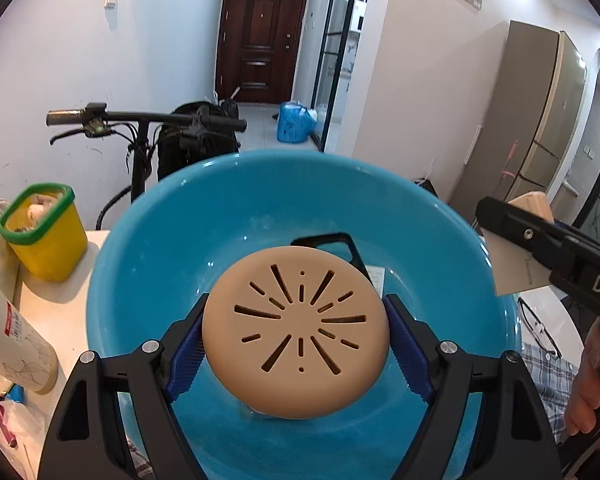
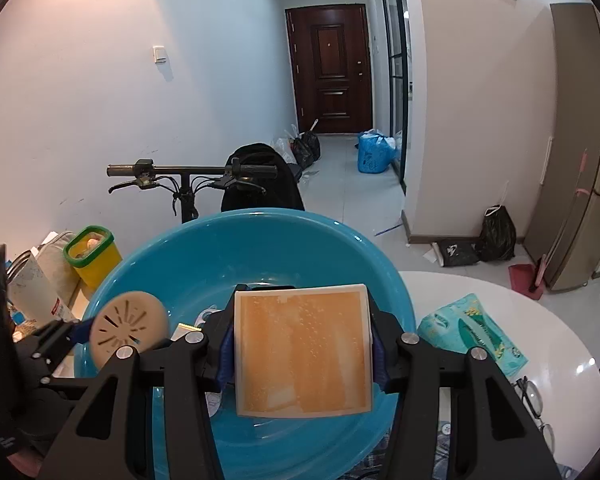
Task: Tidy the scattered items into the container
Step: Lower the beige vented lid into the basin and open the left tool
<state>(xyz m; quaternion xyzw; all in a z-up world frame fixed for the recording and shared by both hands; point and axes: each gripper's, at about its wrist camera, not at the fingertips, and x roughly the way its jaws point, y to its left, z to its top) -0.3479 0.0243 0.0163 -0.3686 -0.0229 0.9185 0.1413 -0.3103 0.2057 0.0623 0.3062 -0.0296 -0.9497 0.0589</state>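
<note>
Held nearest the left lens, a round tan slotted disc (image 1: 296,332) is clamped between the blue pads of the left tool (image 1: 296,340), over the blue basin (image 1: 440,200). A square orange-faced pack (image 2: 302,350) is gripped by the right tool (image 2: 302,354) above the same basin. Both should be lowered close to the floor before release, clear of the 2 or so items already inside.
</note>
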